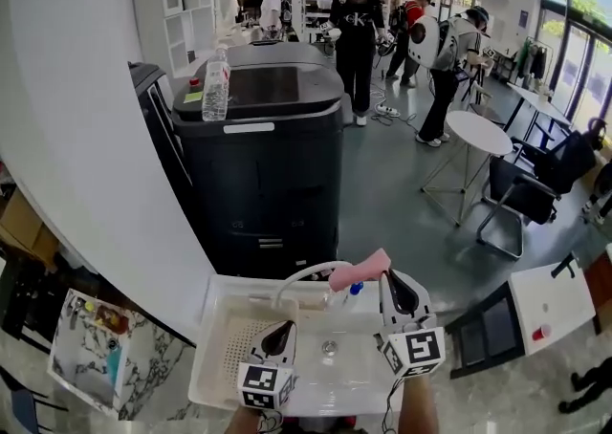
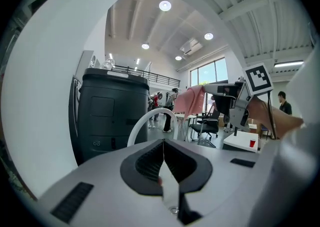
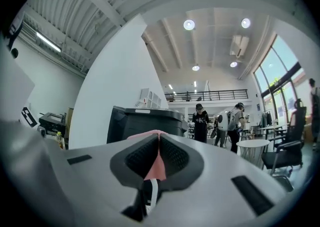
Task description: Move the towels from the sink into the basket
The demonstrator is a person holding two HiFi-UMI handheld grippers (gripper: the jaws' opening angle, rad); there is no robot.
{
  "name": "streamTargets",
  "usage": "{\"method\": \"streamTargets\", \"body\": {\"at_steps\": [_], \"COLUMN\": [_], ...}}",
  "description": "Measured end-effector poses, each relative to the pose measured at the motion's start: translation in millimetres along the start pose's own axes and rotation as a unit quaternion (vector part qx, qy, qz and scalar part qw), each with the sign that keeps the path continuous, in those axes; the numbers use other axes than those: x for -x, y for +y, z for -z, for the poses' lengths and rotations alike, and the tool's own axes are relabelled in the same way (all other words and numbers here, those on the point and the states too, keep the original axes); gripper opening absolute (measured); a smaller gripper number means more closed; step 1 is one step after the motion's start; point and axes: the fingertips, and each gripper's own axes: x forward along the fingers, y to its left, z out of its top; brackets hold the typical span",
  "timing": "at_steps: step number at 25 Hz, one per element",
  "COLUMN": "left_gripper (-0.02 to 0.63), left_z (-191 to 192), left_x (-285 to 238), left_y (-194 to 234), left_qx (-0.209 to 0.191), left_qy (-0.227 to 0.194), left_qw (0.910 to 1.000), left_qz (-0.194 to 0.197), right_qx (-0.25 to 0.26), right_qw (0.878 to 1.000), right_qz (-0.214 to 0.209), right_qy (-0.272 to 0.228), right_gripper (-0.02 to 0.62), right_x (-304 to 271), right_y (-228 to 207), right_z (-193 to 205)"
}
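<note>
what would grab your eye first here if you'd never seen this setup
The pink towel stands out first, pinched in the right gripper and held above the white sink at the bottom centre of the head view. Behind the sink looms a big black machine with a water bottle on top. Several people stand in the open hall further back.

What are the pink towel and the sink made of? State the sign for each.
Pink towel: soft matte cloth; it droops in folds from the right gripper. Sink: probably white plastic, smooth, faintly glossy; enamel possible.
</note>
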Motion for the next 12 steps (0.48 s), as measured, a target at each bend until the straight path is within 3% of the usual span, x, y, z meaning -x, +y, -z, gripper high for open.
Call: {"method": "streamTargets", "body": {"at_steps": [12], "left_gripper": [0.009], "left_z": [2.8], "left_x": [-12.6], "left_y": [-40.9], "left_qx": [-0.008], "left_qy": [0.003], "left_qw": [0.9986], "left_qz": [0.052], "right_qx": [-0.015], "right_qw": [0.998], "right_qz": [0.062], "right_qy": [0.029], "right_gripper": [0.037], "right_x": [65.9], "right_y": [-38.7], "right_z": [25.9]}}
